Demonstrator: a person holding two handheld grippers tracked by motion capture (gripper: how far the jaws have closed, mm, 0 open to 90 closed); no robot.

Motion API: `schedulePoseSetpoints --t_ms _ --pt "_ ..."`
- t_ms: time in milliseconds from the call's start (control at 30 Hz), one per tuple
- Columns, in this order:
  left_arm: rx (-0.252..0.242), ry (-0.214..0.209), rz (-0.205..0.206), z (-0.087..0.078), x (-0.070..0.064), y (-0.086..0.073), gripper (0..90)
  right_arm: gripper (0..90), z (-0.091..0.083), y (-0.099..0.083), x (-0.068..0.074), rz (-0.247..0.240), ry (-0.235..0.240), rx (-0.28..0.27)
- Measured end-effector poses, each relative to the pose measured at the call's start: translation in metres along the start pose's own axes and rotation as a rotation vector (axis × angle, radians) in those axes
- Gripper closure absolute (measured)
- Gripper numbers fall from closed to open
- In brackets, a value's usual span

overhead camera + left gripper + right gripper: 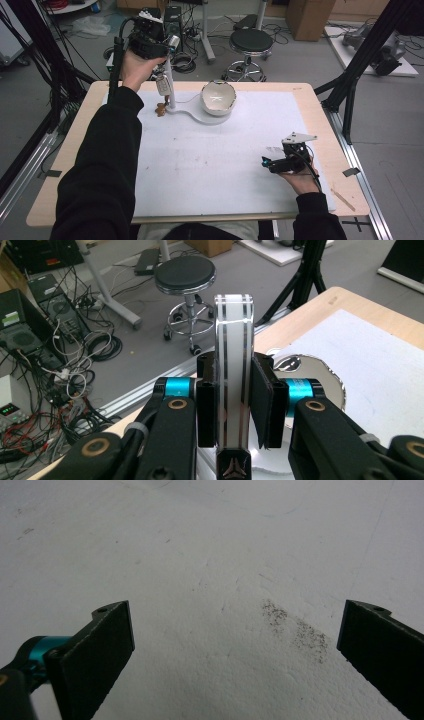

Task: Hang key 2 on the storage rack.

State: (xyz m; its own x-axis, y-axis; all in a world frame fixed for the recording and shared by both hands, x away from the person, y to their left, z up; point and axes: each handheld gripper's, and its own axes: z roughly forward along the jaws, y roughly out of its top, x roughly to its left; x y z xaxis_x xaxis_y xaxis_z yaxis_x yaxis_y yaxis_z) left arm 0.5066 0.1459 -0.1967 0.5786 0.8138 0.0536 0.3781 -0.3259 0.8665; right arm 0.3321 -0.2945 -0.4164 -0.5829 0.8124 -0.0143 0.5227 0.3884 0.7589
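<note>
a white mat point(210, 160) covers a pale wooden table point(320, 115) in a cluttered lab, a black stool point(251, 41) on the floor beyond. my left gripper point(234, 405) is clenched on the top of a white upright post point(233, 365) at the table's far left edge. small trinkets point(162, 95) hang from the post, and a white bowl point(218, 98) sits just beside it. my right gripper point(235, 645) rests near the mat's right edge, jaws spread wide, holding nothing.
</note>
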Motion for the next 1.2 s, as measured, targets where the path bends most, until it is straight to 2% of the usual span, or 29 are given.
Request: schedulePoseSetpoints --t_ms 67,267,467,633,700,800,967,1200 --pt "-0.002 -0.006 -0.011 0.002 0.002 0.000 74.6 0.8 -0.001 0.000 -0.001 0.000 0.001 -0.005" --pt "-0.003 0.016 -0.029 0.008 0.006 -0.002 74.6 0.8 -0.002 -0.001 0.000 0.000 -0.005 -0.002" --pt "-0.004 0.051 -0.021 0.013 0.001 -0.001 74.5 0.8 -0.001 -0.001 -0.001 -0.002 -0.003 -0.001" --pt "-0.015 0.079 -0.046 0.018 -0.006 0.000 74.6 0.8 0.000 -0.001 0.000 -0.001 -0.003 0.001" --pt "-0.016 0.084 -0.048 0.019 -0.009 0.002 74.6 0.8 0.000 -0.001 0.000 -0.001 -0.002 0.002" --pt "-0.005 0.112 -0.025 0.021 -0.014 0.003 74.5 0.8 0.000 -0.002 -0.001 -0.002 -0.002 0.003" --pt "0.017 0.134 -0.030 0.030 -0.010 0.000 74.5 0.8 -0.001 -0.002 -0.001 -0.002 -0.003 0.004" --pt "0.006 0.134 -0.031 0.033 -0.009 -0.004 74.5 0.8 -0.001 -0.003 -0.002 -0.001 -0.005 0.004"
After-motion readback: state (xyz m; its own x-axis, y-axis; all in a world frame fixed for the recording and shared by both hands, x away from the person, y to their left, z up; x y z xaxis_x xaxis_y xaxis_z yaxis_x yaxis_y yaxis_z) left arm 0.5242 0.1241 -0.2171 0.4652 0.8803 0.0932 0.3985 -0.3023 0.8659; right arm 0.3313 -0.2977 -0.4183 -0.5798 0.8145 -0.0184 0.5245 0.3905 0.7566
